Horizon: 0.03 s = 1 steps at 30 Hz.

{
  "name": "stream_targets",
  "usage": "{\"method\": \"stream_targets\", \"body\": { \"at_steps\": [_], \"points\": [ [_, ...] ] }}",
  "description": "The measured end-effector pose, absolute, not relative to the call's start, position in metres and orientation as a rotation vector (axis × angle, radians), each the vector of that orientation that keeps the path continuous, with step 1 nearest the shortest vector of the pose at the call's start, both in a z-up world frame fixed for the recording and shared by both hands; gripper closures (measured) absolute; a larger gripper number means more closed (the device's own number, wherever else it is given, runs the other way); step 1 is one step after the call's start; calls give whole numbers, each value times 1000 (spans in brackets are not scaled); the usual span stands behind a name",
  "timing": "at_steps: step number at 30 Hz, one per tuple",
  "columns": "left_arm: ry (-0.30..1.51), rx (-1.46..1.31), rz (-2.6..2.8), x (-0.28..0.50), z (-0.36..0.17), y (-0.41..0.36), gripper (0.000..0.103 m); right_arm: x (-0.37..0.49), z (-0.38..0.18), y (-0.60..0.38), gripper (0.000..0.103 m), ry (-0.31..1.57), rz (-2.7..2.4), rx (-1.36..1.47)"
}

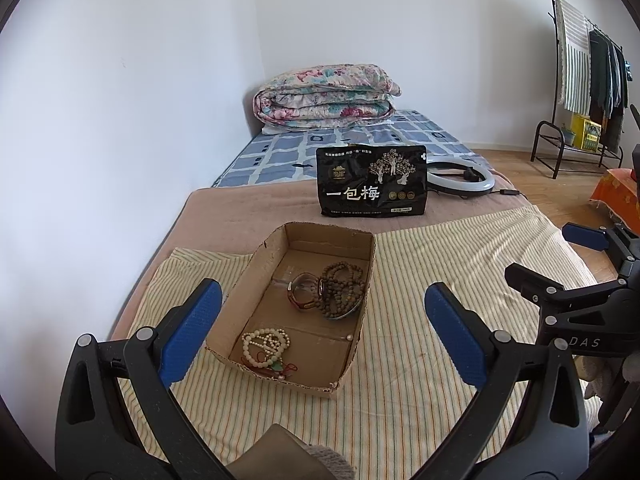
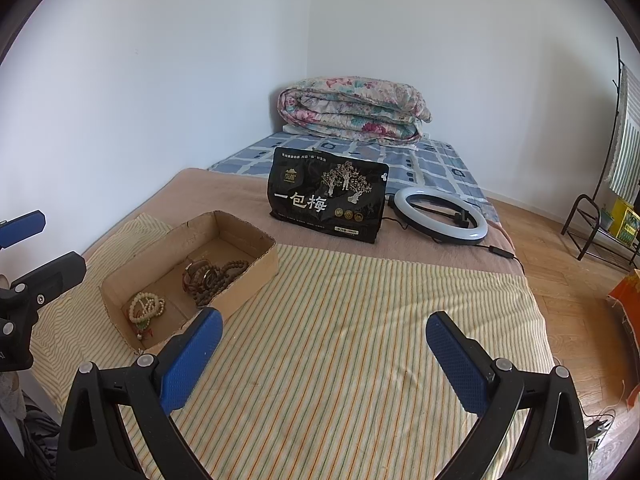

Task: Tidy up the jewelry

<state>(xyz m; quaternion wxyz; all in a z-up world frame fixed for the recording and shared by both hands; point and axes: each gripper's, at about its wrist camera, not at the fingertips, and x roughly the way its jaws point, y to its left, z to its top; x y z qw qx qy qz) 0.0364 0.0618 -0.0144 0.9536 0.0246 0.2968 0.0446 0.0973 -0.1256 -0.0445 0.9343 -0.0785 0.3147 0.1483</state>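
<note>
Left wrist view looks down a bed pushed into the corner of a white-walled room, with a yellow striped cloth spread over the near end. At the far end there's a folded floral quilt sitting on a blue checked sheet. Off to the right, on the wooden floor, stands a clothes rack with stuff hanging on it.

Next down in size, an open cardboard box sits on the striped cloth, toward its left side. Behind it a black snack bag with white Chinese lettering stands upright, and a ring light lies flat just beside it on the right.

All the jewelry is in the box. A dark wooden bead string is heaped against the right wall toward the far end, touching a watch on its left. A pale bead bracelet with red cord lies at the near end, apart from those two.

Left hand-held gripper hovers above the near part of the box, blue pads spread wide, nothing between them. Right hand-held gripper is the same deal in the right wrist view: wide apart, empty, over bare striped cloth to the right of the box.
</note>
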Motion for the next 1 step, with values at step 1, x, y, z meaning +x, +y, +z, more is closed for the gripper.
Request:
{"method": "stream_targets", "body": {
  "at_steps": [1],
  "points": [
    [605,49,90,36,-15,64,0,99,-45,-125,0,646,301,-161]
  ]
}}
